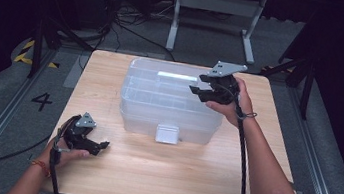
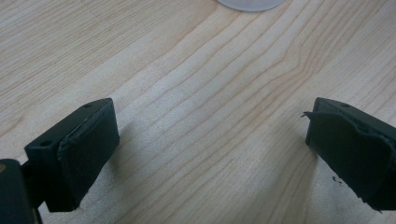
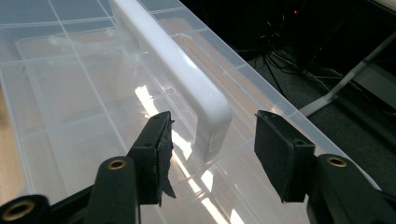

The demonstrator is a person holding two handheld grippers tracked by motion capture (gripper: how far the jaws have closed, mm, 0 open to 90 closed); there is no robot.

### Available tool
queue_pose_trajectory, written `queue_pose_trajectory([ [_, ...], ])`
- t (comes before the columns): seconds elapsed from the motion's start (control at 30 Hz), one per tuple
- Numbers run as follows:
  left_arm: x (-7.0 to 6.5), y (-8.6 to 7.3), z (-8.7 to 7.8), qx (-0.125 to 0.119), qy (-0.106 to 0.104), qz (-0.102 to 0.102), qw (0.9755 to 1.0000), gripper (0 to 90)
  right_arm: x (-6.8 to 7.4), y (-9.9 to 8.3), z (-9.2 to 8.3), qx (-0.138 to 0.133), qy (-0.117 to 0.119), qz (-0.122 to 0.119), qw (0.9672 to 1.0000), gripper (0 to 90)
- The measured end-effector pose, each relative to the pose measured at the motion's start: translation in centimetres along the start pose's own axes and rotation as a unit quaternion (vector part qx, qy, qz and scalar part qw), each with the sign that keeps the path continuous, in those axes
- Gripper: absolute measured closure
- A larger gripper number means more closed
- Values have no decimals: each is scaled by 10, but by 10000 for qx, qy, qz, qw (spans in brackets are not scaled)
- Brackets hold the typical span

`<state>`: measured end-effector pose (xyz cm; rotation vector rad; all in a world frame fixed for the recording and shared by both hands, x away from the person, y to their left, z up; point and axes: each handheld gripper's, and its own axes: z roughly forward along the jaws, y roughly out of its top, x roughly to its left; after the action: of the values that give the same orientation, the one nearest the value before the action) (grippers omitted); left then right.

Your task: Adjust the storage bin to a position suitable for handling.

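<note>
A: Handle grab is what's going on here. Right gripper is sitting over the right end of the box, fingers straddling the end of the white handle on the lid.

B: Is it gripping yet?

A: No. Fingers are about half open, with a gap on both sides of the handle, and no pad is touching it. Nothing is being held.

B: And where's the box sitting?

A: On the worktop, toward the far side and roughly centred. It's clear plastic with a divided tray inside, lid on, front latch facing the person. The handle is running along the lid top, lying flat against it by the look of it.

B: What about the left one?

A: Left gripper is resting low at the near left of the worktop, well apart from the box. Its fingers are spread wide over bare wood, holding nothing.

B: So how do you do this step well?

A: I'd say centre the handle between the pads first, because it's sitting nearer the left pad in the right gripper view. Drop a little deeper so the pads are catching the full bar, not just the rounded corner, since it'll probably slip off there. Then close squarely across the bar.

B: Any risks?

A: The plastic looks smooth and glossy, so a grip at the very end could slide off. Moving slightly inward along the bar looks safer. Left gripper could be steadying the box if it starts shifting.
</note>
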<state>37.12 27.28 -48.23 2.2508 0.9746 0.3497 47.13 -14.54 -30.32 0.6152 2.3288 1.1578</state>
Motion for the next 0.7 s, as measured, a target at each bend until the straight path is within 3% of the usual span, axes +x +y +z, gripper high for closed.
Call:
queue_pose_trajectory([
  [0.37,0,0,0,6,-5,-15,10000,32,5,12,9,18,75,-312,9995,642],
  [0.7,0,0,-1,20,7,28,10000,36,9,16,13,213,-143,-548,9982,670],
])
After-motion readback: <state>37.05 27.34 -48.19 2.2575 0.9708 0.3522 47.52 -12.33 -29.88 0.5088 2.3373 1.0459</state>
